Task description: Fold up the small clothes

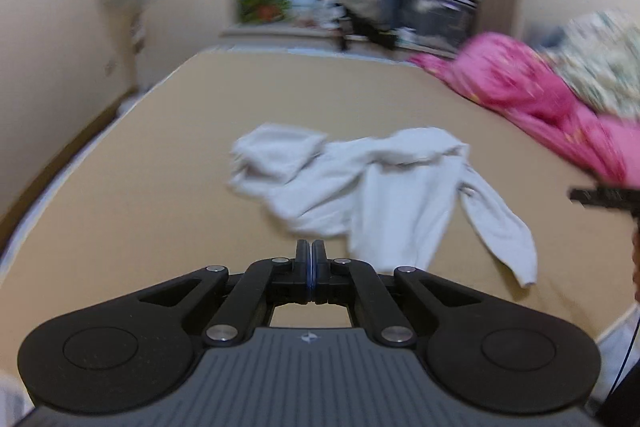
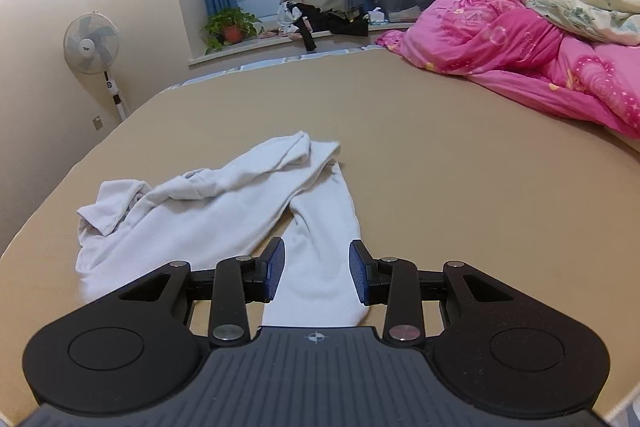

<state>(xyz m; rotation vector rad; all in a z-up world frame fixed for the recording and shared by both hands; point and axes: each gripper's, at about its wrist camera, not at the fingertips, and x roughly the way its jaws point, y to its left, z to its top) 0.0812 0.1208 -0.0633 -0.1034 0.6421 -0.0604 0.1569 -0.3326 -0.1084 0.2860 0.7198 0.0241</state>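
Left wrist view, blurred: the left gripper (image 1: 311,251) has its jaws pressed together with nothing between them, just short of the white top (image 1: 360,187), which lies crumpled on the tan bed (image 1: 140,207). Right wrist view: a fan (image 2: 92,45) stands far left; the right gripper (image 2: 317,269) is partly parted over one sleeve (image 2: 320,247), pads not touching it; a pink quilt (image 2: 520,59) lies right.
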